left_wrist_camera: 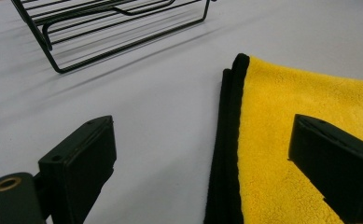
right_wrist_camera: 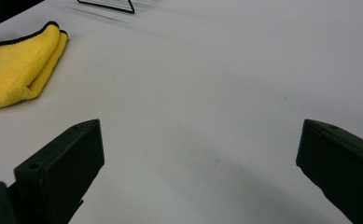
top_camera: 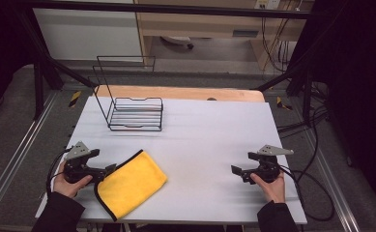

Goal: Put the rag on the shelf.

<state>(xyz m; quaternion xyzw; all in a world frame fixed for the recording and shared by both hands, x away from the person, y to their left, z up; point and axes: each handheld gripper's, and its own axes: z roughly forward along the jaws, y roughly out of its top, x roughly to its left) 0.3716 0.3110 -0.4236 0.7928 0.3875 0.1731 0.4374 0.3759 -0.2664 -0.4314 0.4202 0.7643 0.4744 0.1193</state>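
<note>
- The yellow cloth (top_camera: 130,183) lies folded flat on the white table (top_camera: 205,135), on the near left part of it, and serves here as the landmark.
- It has a black hem; in the left gripper view the hem (left_wrist_camera: 229,140) runs as a doubled dark band along the cloth's edge, so two layers lie one on the other.
- The left tool (top_camera: 109,169) sits just beside the cloth's left edge, held low over the table by the person's left hand (top_camera: 69,183).
- Its jaws stand wide apart. In the left gripper view one jaw is over bare table beside the hem and the other is over the yellow surface; whether that jaw touches the cloth I cannot tell. Nothing is clamped.
- The right tool (top_camera: 236,170) is well apart from the cloth, off to its right across a bare stretch of table, held by the person's right hand (top_camera: 272,186).
- Its jaws are also spread wide, with only table between them; in the right gripper view the cloth (right_wrist_camera: 16,65) lies farther off, at the upper left.
- A black wire rack (top_camera: 135,113) stands beyond the cloth, toward the far side of the table, well apart from it and from both tools.
- Its tall wire back leans away from the cloth's side.
</note>
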